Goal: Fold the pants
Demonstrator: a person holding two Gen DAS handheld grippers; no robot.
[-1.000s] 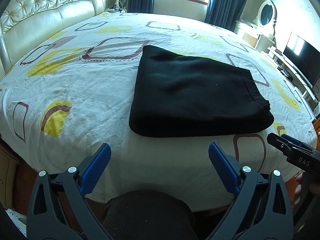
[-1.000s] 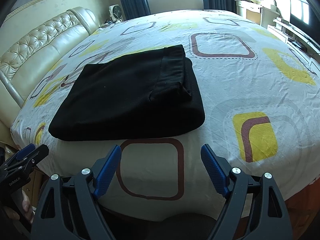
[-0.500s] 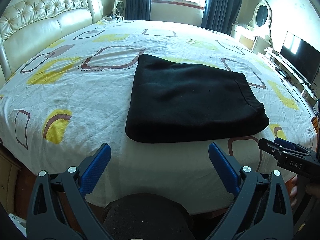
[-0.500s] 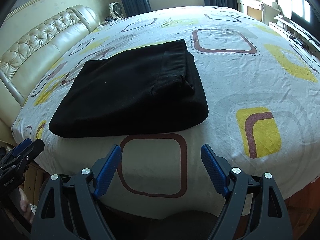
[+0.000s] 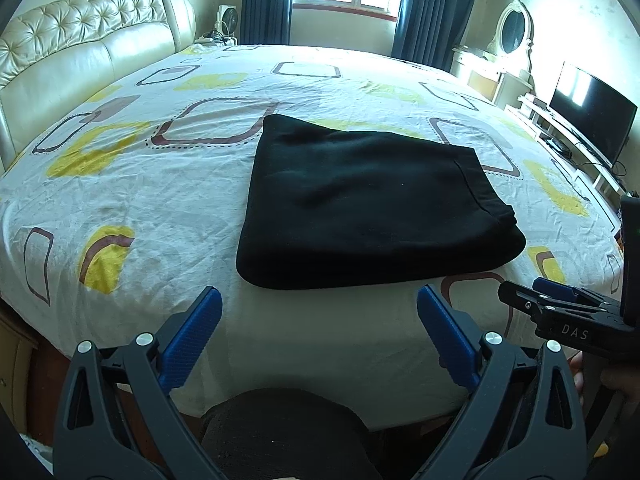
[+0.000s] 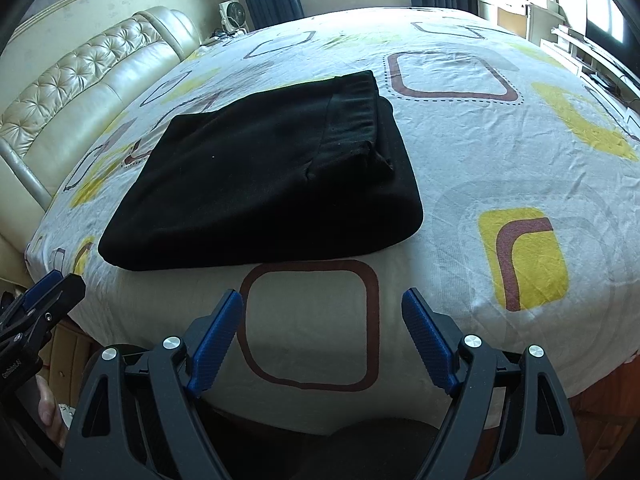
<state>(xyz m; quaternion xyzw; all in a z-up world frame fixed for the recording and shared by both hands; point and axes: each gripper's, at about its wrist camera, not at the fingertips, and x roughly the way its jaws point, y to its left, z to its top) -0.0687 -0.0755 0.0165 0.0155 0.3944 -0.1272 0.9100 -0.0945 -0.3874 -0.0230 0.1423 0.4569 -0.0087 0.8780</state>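
The black pants (image 5: 372, 204) lie folded into a flat rectangle on the bed; they also show in the right wrist view (image 6: 264, 184), waistband on top at the right. My left gripper (image 5: 318, 308) is open and empty, held short of the pants' near edge over the bed's front edge. My right gripper (image 6: 322, 308) is open and empty, in front of the pants' near right corner. Each gripper shows from the side in the other's view: the right one (image 5: 516, 300), the left one (image 6: 64, 284).
The bed sheet (image 5: 132, 184) is white with yellow and brown squares. A cream tufted headboard (image 5: 80, 56) stands at the left. A dresser with mirror (image 5: 514, 40) and a TV (image 5: 592, 120) stand at the right. Window and curtains are behind.
Both grippers have lifted and tilted a little, so the pants sit lower in both views. The pants have not moved. Both grippers stay open.
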